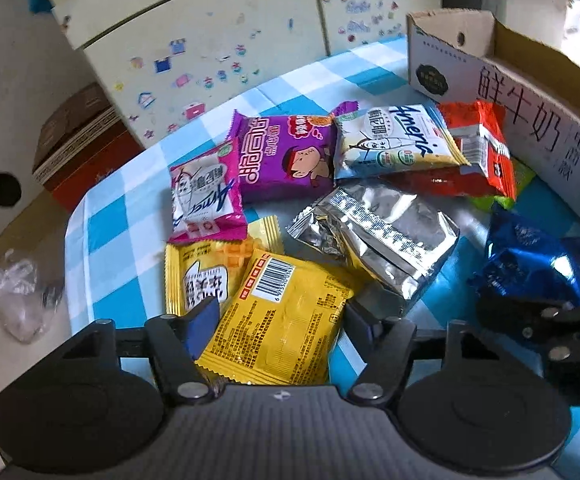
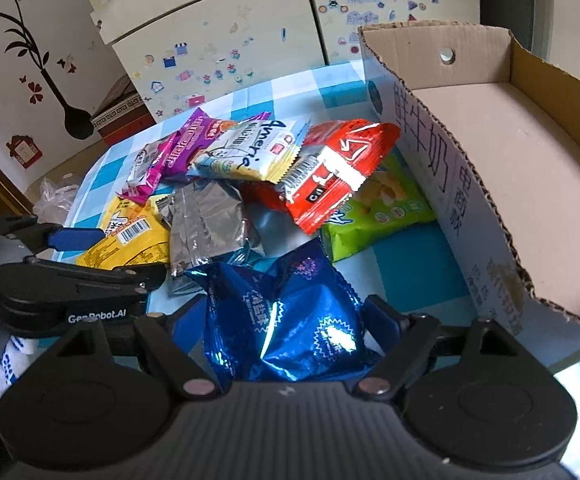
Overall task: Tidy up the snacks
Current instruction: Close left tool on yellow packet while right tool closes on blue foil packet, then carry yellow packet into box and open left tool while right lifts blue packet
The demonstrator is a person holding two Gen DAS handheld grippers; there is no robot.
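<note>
My left hand-held gripper (image 1: pixel 278 320) has its blue pads pressed on the two sides of a yellow snack packet (image 1: pixel 286 320), barcode side up, so it is clamped on that packet. A second yellow packet (image 1: pixel 194 276) lies partly under it at about ten o'clock. Straight ahead at twelve o'clock sits a silver foil packet (image 1: pixel 378 240), and beyond it a pink packet (image 1: pixel 206 196), a purple packet (image 1: pixel 286 156) and a white-and-blue packet (image 1: pixel 394 144) spread from eleven to one o'clock.

My right hand-held gripper (image 2: pixel 286 328) stands fairly wide around a shiny blue foil packet (image 2: pixel 290 312); the packet fills the gap between the fingers and both pads sit against its sides, so I read it as held. At twelve o'clock from it lies a red packet (image 2: pixel 330 172), resting on a green packet (image 2: pixel 378 208) that sits just beside the box wall. The open cardboard box (image 2: pixel 502 152) takes up the one to three o'clock side, its floor bare in this view.

Everything rests on the tabletop (image 2: pixel 410 272), which wears a blue-and-white checked cloth. Behind it stands a cream cabinet (image 2: pixel 230 36) dotted with small stickers, and a crumpled clear plastic bag (image 1: pixel 14 292) lies off the cloth at nine o'clock in the left view.
</note>
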